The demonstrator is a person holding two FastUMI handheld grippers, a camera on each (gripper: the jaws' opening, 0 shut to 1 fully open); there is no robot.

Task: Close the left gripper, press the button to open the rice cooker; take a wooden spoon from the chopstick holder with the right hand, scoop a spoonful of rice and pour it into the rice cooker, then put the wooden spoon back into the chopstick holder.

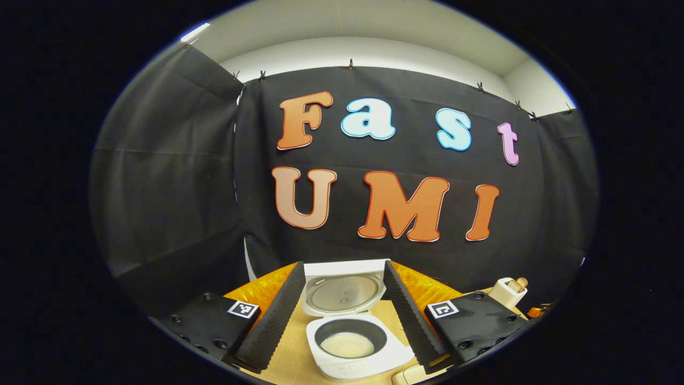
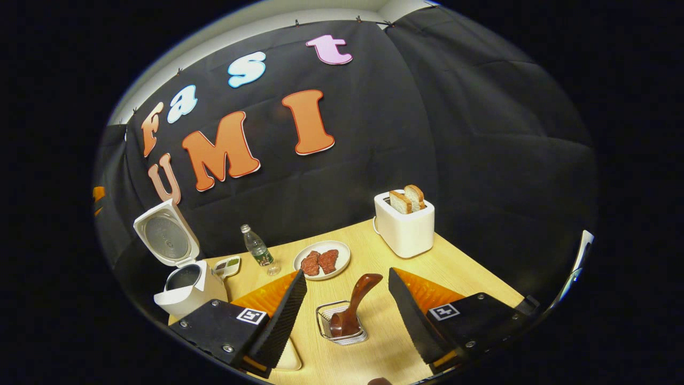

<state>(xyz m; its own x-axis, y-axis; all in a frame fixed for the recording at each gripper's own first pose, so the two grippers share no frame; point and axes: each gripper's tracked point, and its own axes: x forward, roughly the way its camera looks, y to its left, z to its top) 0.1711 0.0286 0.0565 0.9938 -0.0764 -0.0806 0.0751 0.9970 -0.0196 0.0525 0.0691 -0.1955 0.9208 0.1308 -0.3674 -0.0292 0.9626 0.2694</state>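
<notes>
White rice cooker (image 1: 352, 331) stands open on the table (image 2: 374, 251), lid up, with pale rice lying in its dark pot; we take the button press as done. Our left gripper (image 1: 342, 315) hangs before it, fingers spread wide, holding nothing. Our right gripper (image 2: 347, 315) is likewise wide open and empty, its fingers either side of the wire holder (image 2: 342, 323), apart from it. One wooden spoon (image 2: 352, 305) leans in that holder, handle tilted up and right. We cannot tell whether this is before the scoop or after the return. If before, the next move calls for lowering and pinching the handle. Count: one cooker, one spoon, one holder, one bottle (image 2: 257, 251), one plate (image 2: 322, 260), one toaster (image 2: 404, 224) with two slices.
</notes>
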